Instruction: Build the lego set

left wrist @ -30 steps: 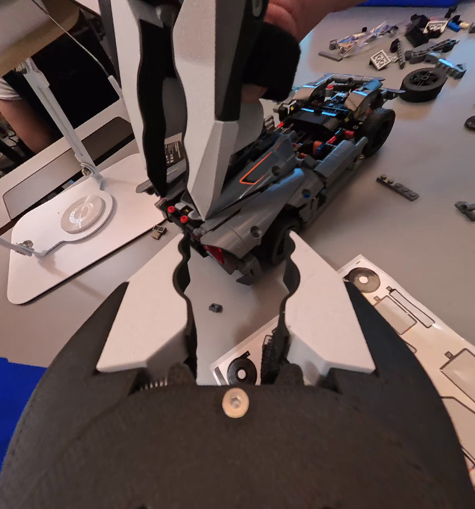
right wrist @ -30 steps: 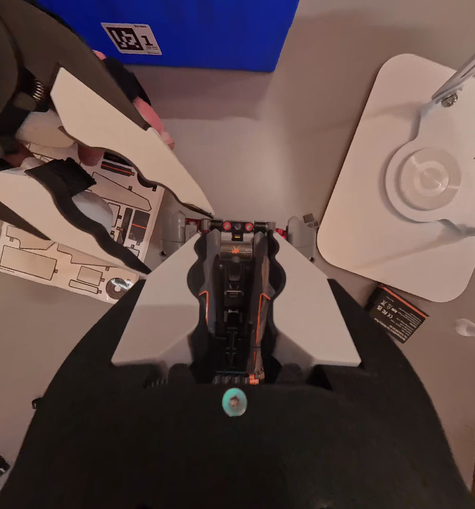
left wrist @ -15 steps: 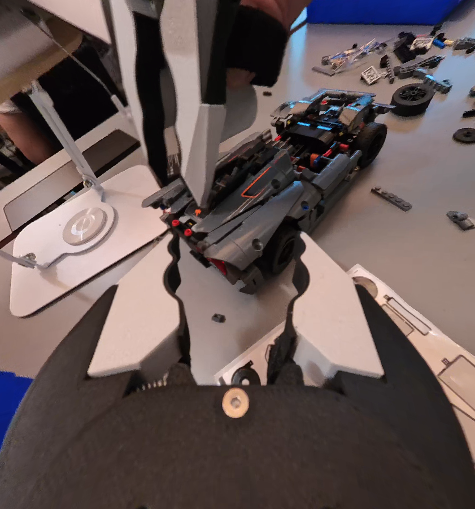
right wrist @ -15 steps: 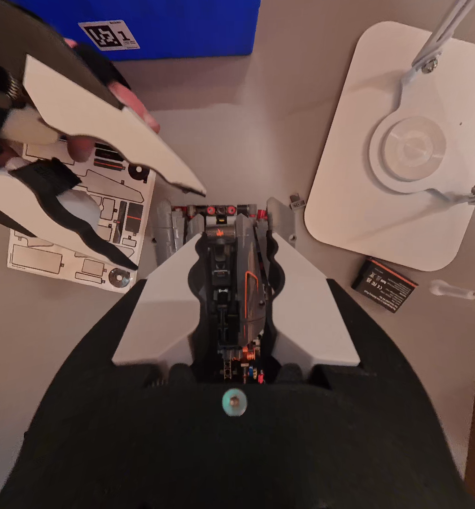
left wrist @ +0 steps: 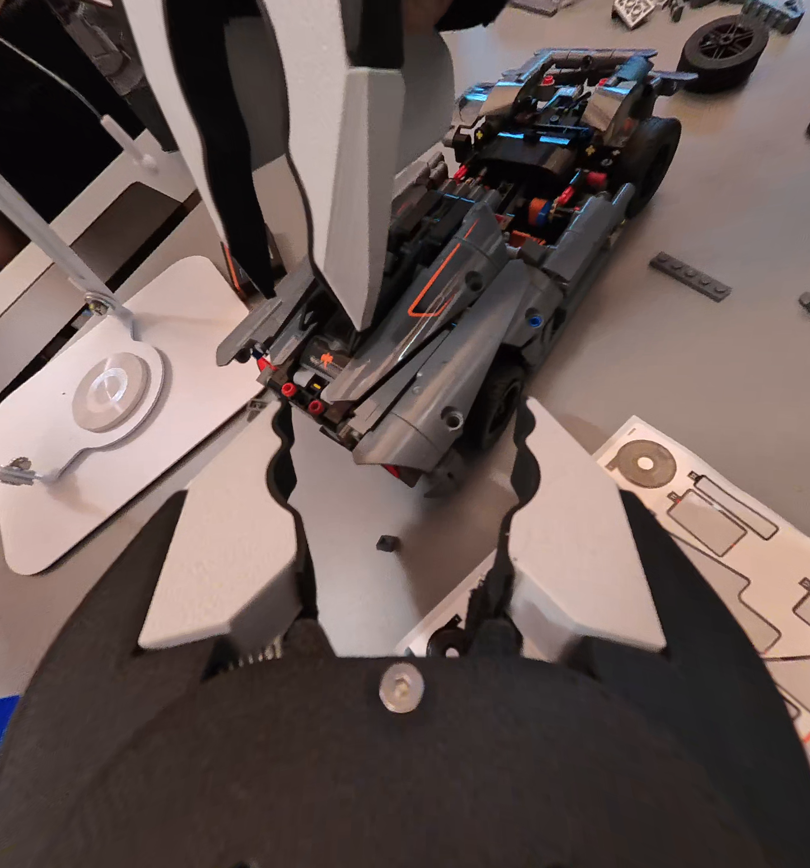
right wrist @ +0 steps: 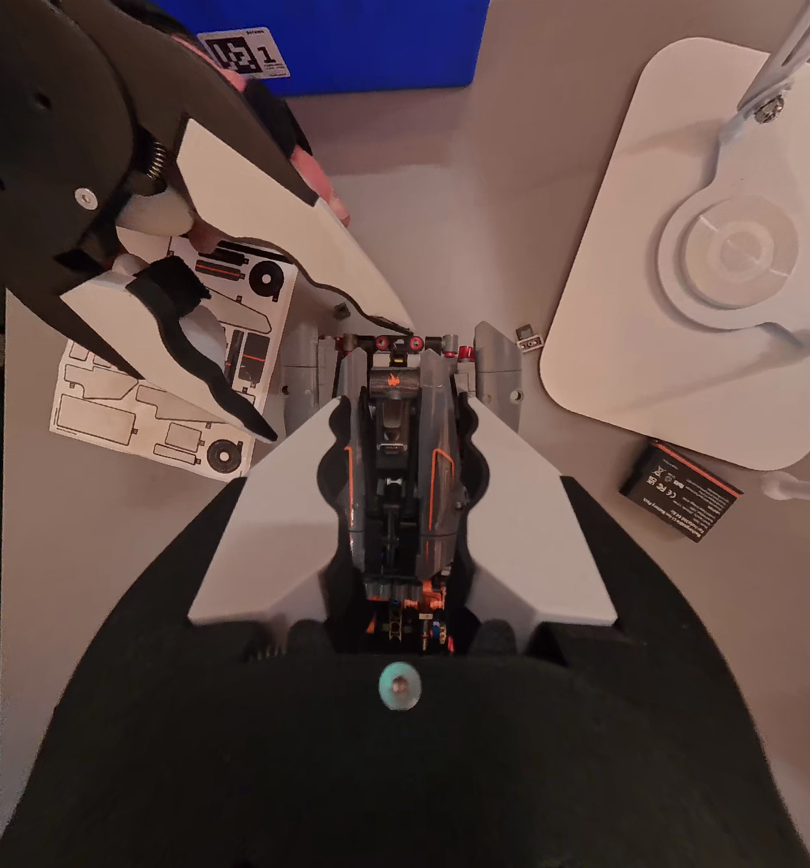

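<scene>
The dark grey lego car (left wrist: 445, 338) with orange lines stands on the grey table, nose toward my left gripper. My right gripper (right wrist: 407, 401) comes down from above and straddles the hood (right wrist: 396, 474), its fingers (right wrist: 276, 516) against the two hood panels. It also shows in the left wrist view (left wrist: 313, 305). My left gripper (left wrist: 403, 411) is open and empty just in front of the car's nose. In the right wrist view the left gripper (right wrist: 342, 383) has one fingertip by the nose's red pins. A grey side panel (left wrist: 257, 324) sticks out at the front left.
A sticker sheet (left wrist: 722, 540) lies right of the nose. A small dark piece (left wrist: 386, 543) lies between my left fingers. A white stand base (left wrist: 88, 446) is on the left. A loose wheel (left wrist: 722, 47) and grey plate (left wrist: 689, 277) lie beyond. A black battery (right wrist: 680, 493) lies nearby. The gap from one gripper's tips to the other's is roughly 5 centimetres. The left tips stand about 8 centimetres off the small dark piece (left wrist: 386, 543). Look for it in the right wrist view (right wrist: 343, 310) too.
My left gripper has moved closer to the car's nose. My right gripper has shifted along the hood, and both hood panels now lie side by side between its fingers.
</scene>
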A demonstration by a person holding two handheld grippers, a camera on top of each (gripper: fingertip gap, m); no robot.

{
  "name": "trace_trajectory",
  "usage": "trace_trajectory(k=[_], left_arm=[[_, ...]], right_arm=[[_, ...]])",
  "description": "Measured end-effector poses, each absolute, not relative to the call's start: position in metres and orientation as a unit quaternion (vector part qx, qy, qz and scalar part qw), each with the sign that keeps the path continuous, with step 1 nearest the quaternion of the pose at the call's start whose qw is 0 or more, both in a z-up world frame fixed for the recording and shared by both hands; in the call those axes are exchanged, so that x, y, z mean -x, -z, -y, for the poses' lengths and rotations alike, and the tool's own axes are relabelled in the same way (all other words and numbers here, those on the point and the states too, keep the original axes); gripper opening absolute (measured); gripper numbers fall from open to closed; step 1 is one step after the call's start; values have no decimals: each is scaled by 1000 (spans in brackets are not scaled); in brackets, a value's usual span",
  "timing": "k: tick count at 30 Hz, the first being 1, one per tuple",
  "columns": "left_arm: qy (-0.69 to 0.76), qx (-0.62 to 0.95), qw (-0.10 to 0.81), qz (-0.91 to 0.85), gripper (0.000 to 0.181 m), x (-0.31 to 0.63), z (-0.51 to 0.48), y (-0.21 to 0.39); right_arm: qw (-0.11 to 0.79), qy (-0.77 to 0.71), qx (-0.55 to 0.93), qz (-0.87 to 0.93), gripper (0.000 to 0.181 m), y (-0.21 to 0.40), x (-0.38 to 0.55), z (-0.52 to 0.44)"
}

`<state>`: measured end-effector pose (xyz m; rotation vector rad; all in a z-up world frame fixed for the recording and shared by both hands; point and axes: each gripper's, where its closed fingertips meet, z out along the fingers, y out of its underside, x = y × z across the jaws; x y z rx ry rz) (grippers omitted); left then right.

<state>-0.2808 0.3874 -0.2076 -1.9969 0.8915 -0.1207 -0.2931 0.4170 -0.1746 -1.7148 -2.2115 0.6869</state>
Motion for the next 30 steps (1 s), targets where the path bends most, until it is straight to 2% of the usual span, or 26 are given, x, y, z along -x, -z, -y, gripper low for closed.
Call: trace_trajectory(k=[3, 7, 30], left_arm=[[46, 818, 448, -358, 90, 283, -388, 214], [18, 796, 484, -364, 86, 282, -388, 197], [26, 796, 459, -392, 91, 275, -385, 214]], right_arm=[[127, -238, 589, 762, 45, 176, 295, -417], [129, -236, 588, 763, 41, 176, 293, -418], [116, -219, 591, 768, 39, 182, 283, -417]])
